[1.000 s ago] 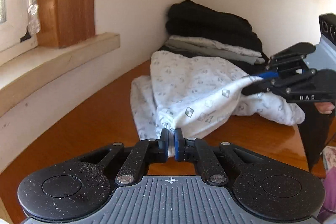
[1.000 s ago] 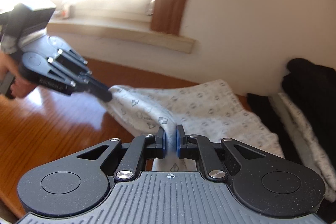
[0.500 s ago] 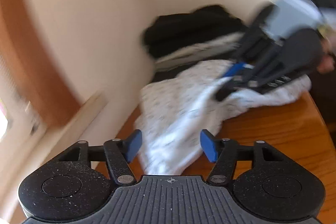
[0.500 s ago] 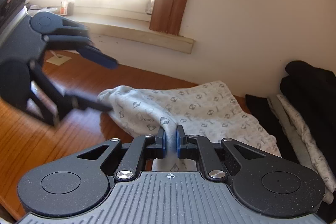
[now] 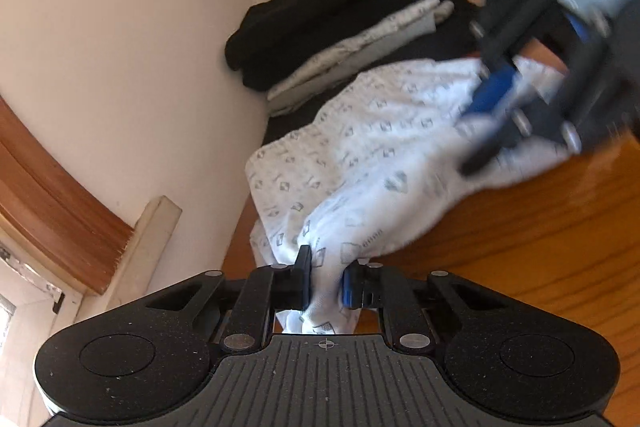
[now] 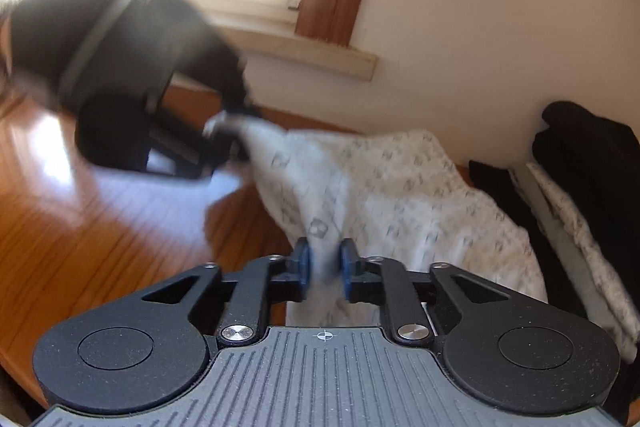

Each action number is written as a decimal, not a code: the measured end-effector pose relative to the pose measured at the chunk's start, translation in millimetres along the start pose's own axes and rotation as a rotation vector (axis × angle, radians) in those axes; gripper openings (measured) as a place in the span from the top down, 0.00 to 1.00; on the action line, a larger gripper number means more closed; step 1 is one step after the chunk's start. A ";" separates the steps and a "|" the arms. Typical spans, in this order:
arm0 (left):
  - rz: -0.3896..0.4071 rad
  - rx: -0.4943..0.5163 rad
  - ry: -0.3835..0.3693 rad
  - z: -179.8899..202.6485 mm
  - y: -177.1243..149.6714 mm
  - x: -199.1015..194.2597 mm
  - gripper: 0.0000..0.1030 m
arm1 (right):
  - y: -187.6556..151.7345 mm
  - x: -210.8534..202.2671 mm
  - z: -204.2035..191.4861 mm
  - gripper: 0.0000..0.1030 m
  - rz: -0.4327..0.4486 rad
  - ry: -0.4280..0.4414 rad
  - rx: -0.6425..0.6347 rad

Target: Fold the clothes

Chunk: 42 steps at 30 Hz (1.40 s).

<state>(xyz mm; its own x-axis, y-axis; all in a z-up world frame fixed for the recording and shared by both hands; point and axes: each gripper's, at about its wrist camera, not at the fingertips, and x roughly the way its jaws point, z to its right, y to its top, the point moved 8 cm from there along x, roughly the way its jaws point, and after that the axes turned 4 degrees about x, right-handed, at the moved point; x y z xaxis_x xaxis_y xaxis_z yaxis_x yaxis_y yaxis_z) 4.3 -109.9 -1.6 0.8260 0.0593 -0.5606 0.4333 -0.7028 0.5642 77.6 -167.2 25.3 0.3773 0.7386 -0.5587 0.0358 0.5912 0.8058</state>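
The white printed garment (image 5: 360, 147) lies rumpled across the middle of both views, spread over the wooden table (image 5: 540, 247) from the lower centre up toward the corner of the wall. In the left wrist view, the left gripper (image 5: 325, 283) has a bunched edge of the cloth between its fingers at lower centre; they stand narrowly apart, closed in on the fabric. In the right wrist view, the right gripper (image 6: 323, 269) pinches another fold at lower centre in much the same way, its fingers slightly parted with cloth filling the gap. Holding two separate spots looks meant to let the cloth be lifted and stretched flat for a fold. A pile of folded clothes (image 5: 340, 27), black and pale grey, sits against the wall at upper centre, just behind the garment, probably the finished pile.
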 end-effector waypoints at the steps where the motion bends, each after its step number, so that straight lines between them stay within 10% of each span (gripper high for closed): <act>1: 0.002 0.004 0.001 -1.3 2.5 0.0 0.85 | -4.1 0.5 -2.7 0.76 -0.002 -0.017 -0.011; 11: 0.023 0.002 0.015 -2.5 19.1 -22.1 0.85 | -43.6 -1.1 -13.2 0.56 -0.046 -0.207 -0.155; 14: 0.029 0.009 0.016 -0.8 18.1 -28.1 0.85 | -48.1 -6.6 -2.4 0.60 -0.055 -0.223 -0.168; 16: 0.038 0.031 0.024 0.8 19.0 -34.0 0.86 | -49.7 -13.5 3.4 0.83 -0.057 -0.231 -0.187; 27: 0.156 0.071 -0.031 -78.2 92.4 -131.9 0.86 | 85.2 -144.6 62.7 0.87 0.056 -0.111 -0.193; 31: 0.048 0.079 -0.092 -96.9 98.7 -84.6 0.83 | 92.4 -110.8 94.9 0.83 -0.042 -0.010 -0.217; 33: -0.047 0.064 -0.120 -98.9 87.1 -37.1 0.62 | 76.4 -70.8 118.7 0.65 -0.131 0.017 -0.205; 36: -0.167 -0.017 -0.106 -108.9 61.2 22.2 0.62 | 43.4 -26.7 166.8 0.62 -0.188 -0.119 -0.154; 42: -0.154 -0.136 -0.189 -102.4 34.7 43.6 0.58 | -0.9 -7.3 196.1 0.62 -0.154 -0.117 0.018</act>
<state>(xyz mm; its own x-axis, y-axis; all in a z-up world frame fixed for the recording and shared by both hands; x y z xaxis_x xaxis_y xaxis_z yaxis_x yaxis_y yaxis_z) 92.2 -59.1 55.6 0.6704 0.0154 -0.7418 0.6031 -0.5936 0.5328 256.3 -236.7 67.2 0.4706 0.5966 -0.6500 0.1176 0.6877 0.7164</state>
